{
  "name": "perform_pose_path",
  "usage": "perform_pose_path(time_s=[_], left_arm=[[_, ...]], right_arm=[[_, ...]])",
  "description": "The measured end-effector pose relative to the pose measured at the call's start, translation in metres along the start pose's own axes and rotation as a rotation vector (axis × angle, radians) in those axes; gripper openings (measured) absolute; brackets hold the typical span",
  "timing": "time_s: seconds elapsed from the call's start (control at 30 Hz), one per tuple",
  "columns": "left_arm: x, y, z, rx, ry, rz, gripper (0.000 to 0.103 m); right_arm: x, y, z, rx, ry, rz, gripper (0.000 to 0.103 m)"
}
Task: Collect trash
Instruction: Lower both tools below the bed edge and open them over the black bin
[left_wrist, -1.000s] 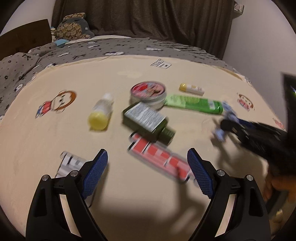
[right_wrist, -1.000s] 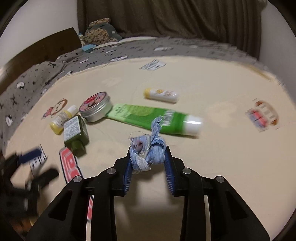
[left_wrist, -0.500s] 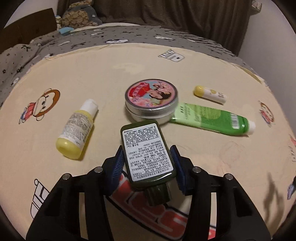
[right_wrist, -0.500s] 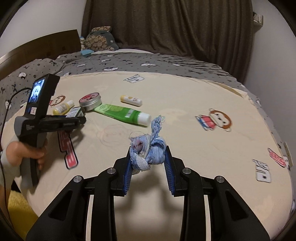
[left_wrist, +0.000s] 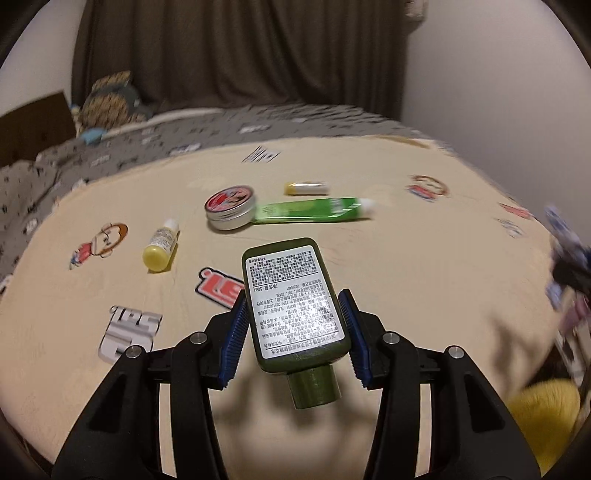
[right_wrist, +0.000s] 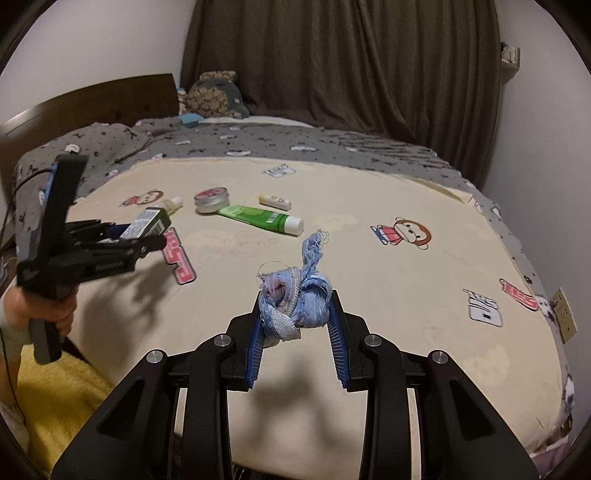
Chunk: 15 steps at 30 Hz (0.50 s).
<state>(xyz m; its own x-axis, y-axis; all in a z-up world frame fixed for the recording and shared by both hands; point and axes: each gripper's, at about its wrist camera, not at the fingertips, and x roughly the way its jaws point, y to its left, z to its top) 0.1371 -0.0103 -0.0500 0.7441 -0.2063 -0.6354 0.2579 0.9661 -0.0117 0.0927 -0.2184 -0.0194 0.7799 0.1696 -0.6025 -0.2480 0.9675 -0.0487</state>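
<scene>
Dark green bottle (left_wrist: 295, 306), blue frayed rag (right_wrist: 295, 302).

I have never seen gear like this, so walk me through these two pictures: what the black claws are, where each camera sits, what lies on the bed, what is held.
No robot here: a person holds a hand tool with two fingers in each hand, a camera on each looking along them. The left gripper has just closed on the dark green bottle and holds it above the bed. The right gripper is shut on a blue fabric scrap. The right view also shows the left tool from the side. On the cream blanket lie a round tin, a green tube, a small yellow bottle and a little white-and-yellow tube.
</scene>
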Motion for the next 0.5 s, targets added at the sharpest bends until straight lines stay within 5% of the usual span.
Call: perform_pose_path(time_s=[0.27, 0.5], left_arm=[[-0.082, -0.037, -0.048, 0.069, -0.064, -0.067, 0.046], [-0.093, -0.055, -0.101, 0.074, 0.008, -0.122, 0.046]], right_arm=[[-0.051, 0.011, -0.034, 0.043, -0.054, 0.043, 0.033], [-0.055, 0.028, -0.082, 0.088, 0.017, 0.084, 0.033]])
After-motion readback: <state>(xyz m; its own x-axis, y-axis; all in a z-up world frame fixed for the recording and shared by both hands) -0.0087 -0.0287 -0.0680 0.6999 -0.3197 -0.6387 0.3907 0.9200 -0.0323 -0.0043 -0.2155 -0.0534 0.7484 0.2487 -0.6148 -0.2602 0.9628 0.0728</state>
